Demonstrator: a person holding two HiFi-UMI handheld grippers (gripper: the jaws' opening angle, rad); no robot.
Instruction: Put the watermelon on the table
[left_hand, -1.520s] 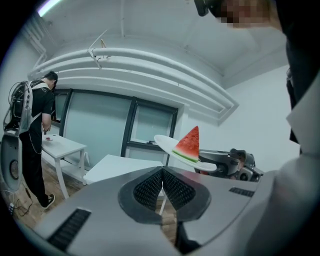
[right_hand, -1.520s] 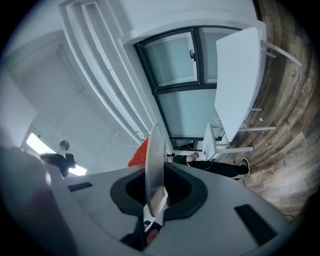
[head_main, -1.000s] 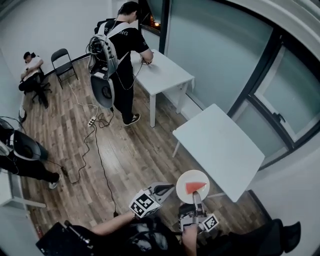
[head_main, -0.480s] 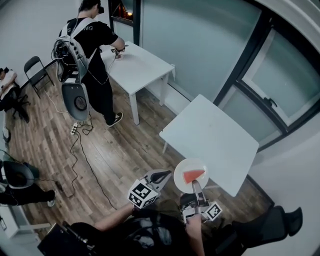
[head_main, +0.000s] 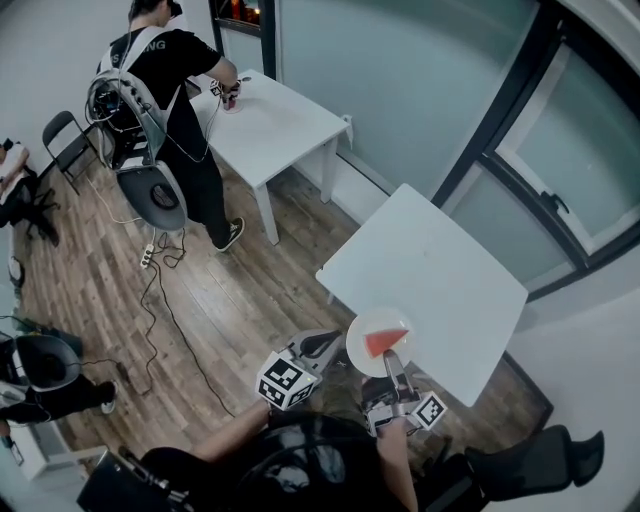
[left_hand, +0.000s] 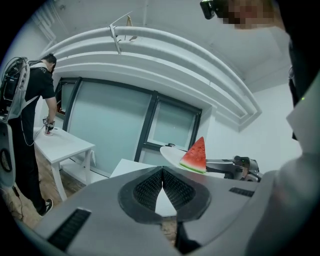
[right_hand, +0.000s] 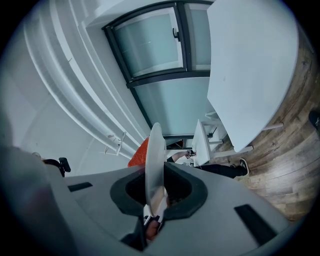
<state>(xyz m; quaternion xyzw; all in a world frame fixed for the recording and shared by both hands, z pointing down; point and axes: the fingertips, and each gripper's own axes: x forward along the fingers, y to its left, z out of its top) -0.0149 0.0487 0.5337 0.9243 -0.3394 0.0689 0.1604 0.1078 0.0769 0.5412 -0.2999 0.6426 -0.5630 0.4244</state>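
The right gripper (head_main: 390, 361), forearm stretched forward, clamps the rim of a white plate (head_main: 360, 333). The plate carries the watermelon slice (head_main: 385, 343), apparently above the table's (head_main: 440, 270) near edge. The left gripper (head_main: 326, 346) is level beside that edge, jaws together and empty.

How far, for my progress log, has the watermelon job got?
Done: the watermelon slice sits on a plate, and the right gripper is clamped on the plate's rim. In hand: the plate is held up at the near edge of the white table. Left: set it down and let go. The left gripper is shut and empty.
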